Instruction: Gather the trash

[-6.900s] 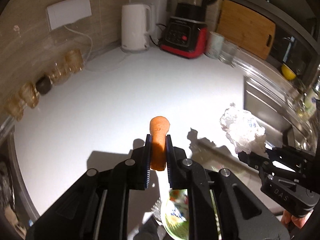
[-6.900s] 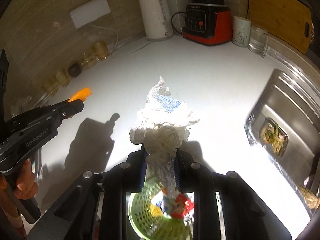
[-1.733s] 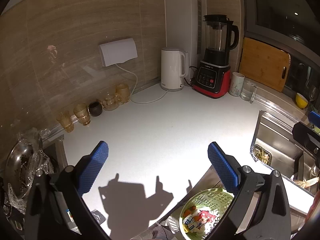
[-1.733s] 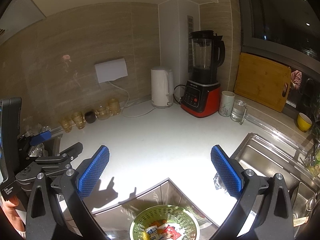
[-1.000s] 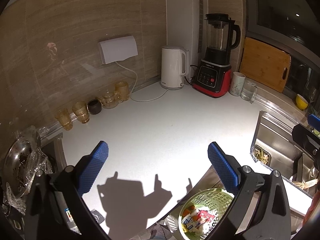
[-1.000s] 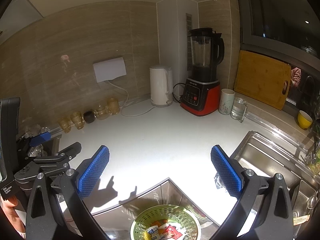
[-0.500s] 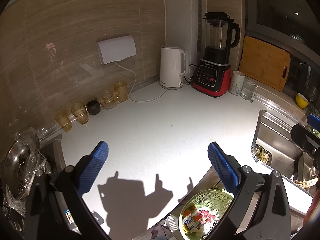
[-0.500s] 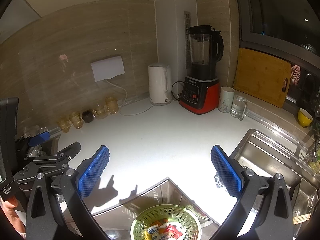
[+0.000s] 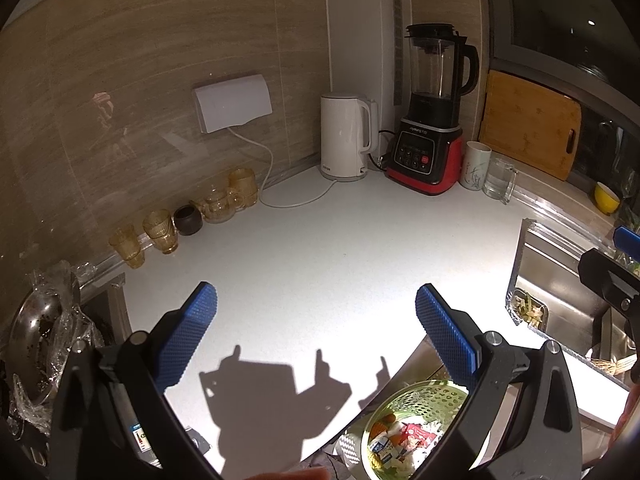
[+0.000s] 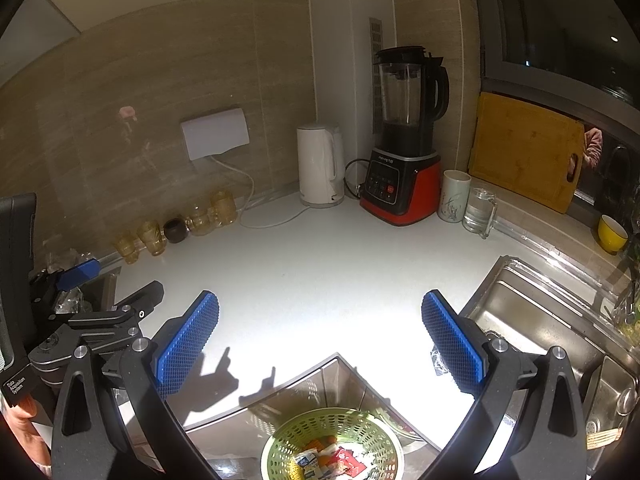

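Since the earlier frames, carrot piece and crumpled paper have left the jaws; both tongs now hang released and empty. White countertop (image 10: 320, 280) spreads ahead of the right gripper (image 10: 320, 330), bare of visible litter. Green perforated plastic basket (image 10: 332, 446), below and between its fingers, holds the collected trash (image 10: 332, 462): wrappers and orange scraps. Left gripper (image 9: 316, 330) sees the basket beneath its right finger. Judged near completion; scan the steel sink (image 10: 532, 320), right of the tongs, for remnants before closing.
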